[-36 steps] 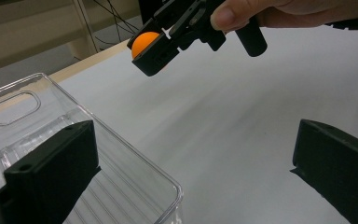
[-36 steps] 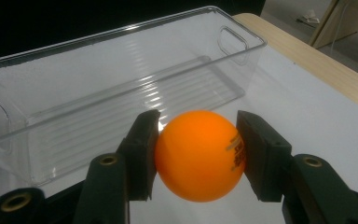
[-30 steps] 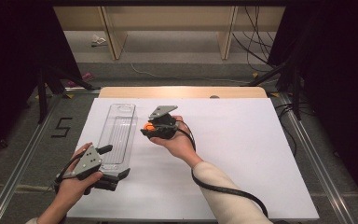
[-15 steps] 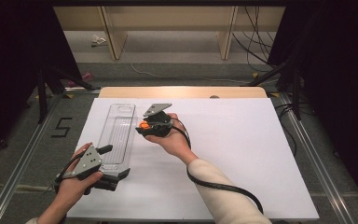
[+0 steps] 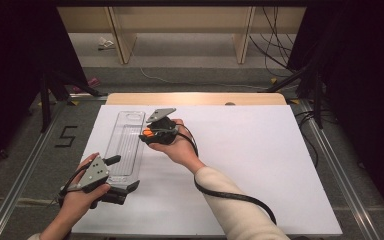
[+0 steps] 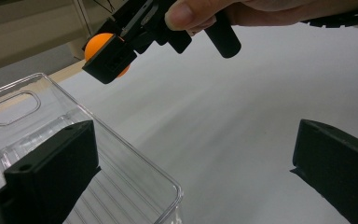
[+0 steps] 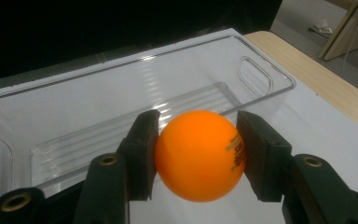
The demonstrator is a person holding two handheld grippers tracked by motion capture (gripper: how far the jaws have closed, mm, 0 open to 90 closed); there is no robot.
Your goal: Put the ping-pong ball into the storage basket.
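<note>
Leftmost, a taped numeral five point(image 5: 67, 136) on the floor, well apart from the counter point(image 5: 260, 165). Next, left gripper point(image 5: 121, 176) at the clear tray's near end, jaws spread wide and gripping nothing, one jaw against the tray's corner rim. Then the clear tray point(image 5: 125, 142) itself, long, lying lengthwise on the white sheet, nothing inside. Just right of its far half, right gripper point(image 5: 148, 135), jaws clamped on an orange ball point(image 7: 200, 154), held above the sheet beside the tray's long wall. Nothing between ball and tray but that wall. Further right, bare sheet; black cable point(image 5: 230, 196) trailing under the sleeve point(image 5: 235, 210). Beyond, wooden legs point(image 5: 243, 37) and cords.
</note>
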